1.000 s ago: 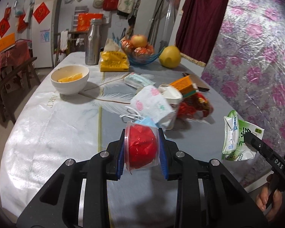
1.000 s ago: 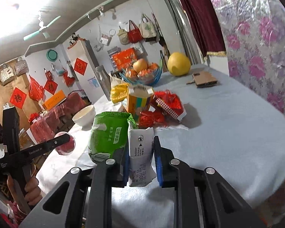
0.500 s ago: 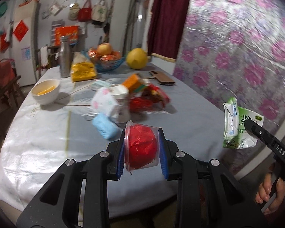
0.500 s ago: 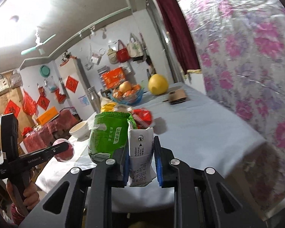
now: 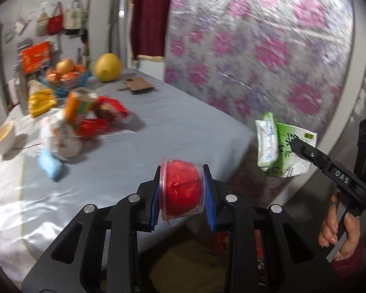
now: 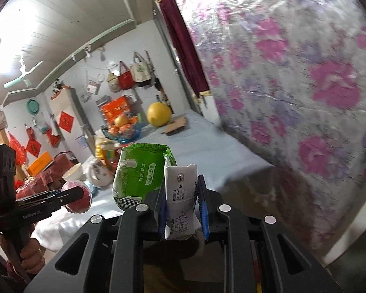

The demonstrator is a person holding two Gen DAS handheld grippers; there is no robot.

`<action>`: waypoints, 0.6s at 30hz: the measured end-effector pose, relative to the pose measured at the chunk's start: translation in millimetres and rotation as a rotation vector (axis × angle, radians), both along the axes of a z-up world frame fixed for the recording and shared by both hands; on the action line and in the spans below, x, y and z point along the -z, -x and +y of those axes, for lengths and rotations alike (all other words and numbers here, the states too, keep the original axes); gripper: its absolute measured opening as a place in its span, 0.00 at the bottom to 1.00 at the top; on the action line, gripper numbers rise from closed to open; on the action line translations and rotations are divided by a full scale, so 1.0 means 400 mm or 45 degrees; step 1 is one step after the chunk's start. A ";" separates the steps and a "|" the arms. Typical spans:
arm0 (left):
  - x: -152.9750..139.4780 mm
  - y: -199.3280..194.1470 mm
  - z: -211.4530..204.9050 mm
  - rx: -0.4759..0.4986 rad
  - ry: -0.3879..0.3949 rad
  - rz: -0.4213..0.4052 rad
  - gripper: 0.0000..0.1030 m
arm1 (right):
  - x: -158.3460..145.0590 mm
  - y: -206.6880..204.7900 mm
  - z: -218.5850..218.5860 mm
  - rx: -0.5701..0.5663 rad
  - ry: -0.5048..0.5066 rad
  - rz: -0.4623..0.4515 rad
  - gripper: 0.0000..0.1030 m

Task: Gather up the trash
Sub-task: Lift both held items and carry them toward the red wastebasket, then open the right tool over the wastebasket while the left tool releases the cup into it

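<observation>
My left gripper [image 5: 181, 194] is shut on a clear plastic cup stuffed with red wrapper [image 5: 180, 190], held past the table's near edge. It also shows in the right wrist view [image 6: 76, 196]. My right gripper [image 6: 180, 202] is shut on a crumpled green and white milk carton [image 6: 144, 171], held off the table's right corner; the carton also shows in the left wrist view [image 5: 280, 151]. More trash lies on the grey tablecloth [image 5: 170, 127]: an orange carton [image 5: 76, 106], red wrappers [image 5: 102, 117], a white face mask [image 5: 58, 134] and a blue mask [image 5: 50, 167].
A white bowl [image 5: 2, 135], a yellow bag [image 5: 39, 101], a fruit bowl [image 5: 68, 73], a pomelo [image 5: 107, 67] and cardboard [image 5: 137, 86] are on the table. A floral plastic sheet [image 5: 256, 48] hangs close on the right. Something dark and yellowish [image 5: 183, 263] lies below the grippers.
Both grippers have pulled back and to the right, away from the table, each still holding its piece. The table's edge and the space below it now show.
</observation>
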State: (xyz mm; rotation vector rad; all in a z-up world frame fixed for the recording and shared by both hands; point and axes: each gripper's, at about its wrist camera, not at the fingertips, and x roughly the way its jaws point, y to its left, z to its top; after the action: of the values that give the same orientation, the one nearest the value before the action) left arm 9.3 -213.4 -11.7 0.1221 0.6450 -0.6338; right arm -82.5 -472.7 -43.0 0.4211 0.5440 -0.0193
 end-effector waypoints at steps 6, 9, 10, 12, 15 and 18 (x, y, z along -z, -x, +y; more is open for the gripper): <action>0.052 0.038 -0.130 0.155 -0.041 0.065 0.30 | 0.071 0.064 -0.074 0.071 0.029 0.102 0.22; 0.082 0.061 -0.190 0.224 -0.070 0.097 0.30 | 0.127 0.091 -0.105 0.095 0.039 0.176 0.22; 0.095 0.070 -0.214 0.253 -0.083 0.110 0.30 | 0.150 0.094 -0.115 0.100 0.042 0.209 0.22; 0.114 0.084 -0.249 0.296 -0.100 0.130 0.30 | 0.208 0.106 -0.130 0.106 0.051 0.294 0.23; 0.140 0.103 -0.297 0.350 -0.136 0.151 0.30 | 0.314 0.116 -0.165 0.103 -0.033 0.435 0.39; 0.163 0.117 -0.336 0.393 -0.173 0.167 0.30 | 0.352 0.136 -0.206 0.149 -0.129 0.443 0.47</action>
State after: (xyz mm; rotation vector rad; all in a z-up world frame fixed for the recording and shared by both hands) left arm -37.5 -347.9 -76.9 0.3131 0.8040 -0.9000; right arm -136.9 -555.0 -183.7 0.5524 0.8648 -0.1809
